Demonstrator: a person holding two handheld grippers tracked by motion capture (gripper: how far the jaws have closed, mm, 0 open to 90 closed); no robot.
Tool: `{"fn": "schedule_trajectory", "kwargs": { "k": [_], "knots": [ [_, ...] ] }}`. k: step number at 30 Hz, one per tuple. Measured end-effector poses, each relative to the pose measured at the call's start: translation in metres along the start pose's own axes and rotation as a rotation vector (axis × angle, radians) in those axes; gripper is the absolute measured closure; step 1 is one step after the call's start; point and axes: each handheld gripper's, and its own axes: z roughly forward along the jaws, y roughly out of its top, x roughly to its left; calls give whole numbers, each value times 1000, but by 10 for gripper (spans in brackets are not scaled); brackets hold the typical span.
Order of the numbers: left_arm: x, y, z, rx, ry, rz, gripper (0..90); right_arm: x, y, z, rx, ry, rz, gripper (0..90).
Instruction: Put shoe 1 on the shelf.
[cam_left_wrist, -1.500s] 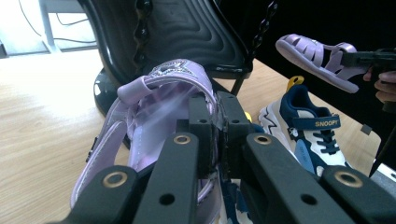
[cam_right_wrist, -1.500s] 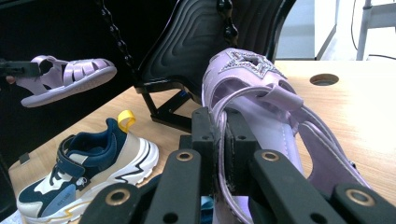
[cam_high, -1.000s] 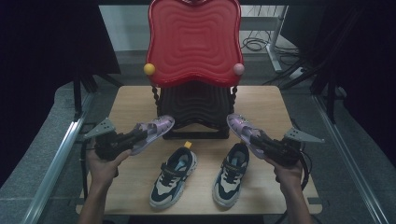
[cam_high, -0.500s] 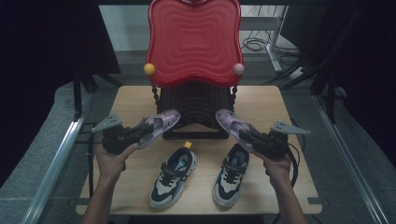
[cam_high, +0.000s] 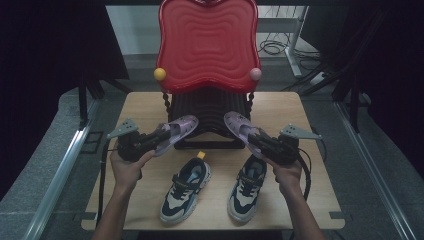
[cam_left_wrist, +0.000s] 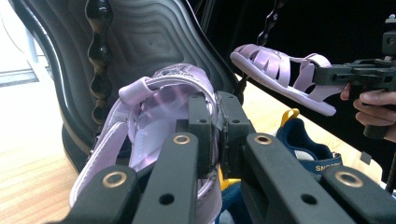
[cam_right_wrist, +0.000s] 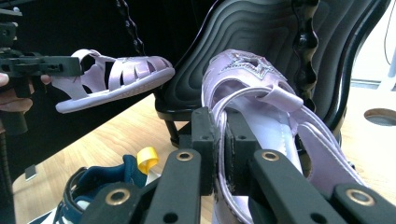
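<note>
Lilac strappy sandals, one clenched in the left gripper (cam_high: 159, 140) and one in the right gripper (cam_high: 256, 141), are converging above the wooden table (cam_high: 150, 105) toward the black-and-red chair-shaped rack (cam_high: 207, 107), likely for placement.

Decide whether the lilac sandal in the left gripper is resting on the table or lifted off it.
Lifted. The left gripper, shut on the lilac sandal, holds it in the air above the table, toe toward the black rack.

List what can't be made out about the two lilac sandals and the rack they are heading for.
- Left sandal: heel end hidden by the left gripper fingers, left gripper view.
- Right sandal: heel strap hidden behind the right gripper, right gripper view.
- Black rack: its shelves hidden under the red top, high view.
</note>
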Motion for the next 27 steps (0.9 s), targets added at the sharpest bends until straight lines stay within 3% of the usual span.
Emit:
{"fn": "schedule_trajectory", "kwargs": {
  "k": [13, 27],
  "knots": [
    [1, 1, 10, -21, 5, -10, 860, 2, -1, 5, -10, -16, 6, 839],
    [0, 0, 27, -54, 3, -18, 860, 8, -1, 26, -13, -23, 8, 839]
  ]
}}
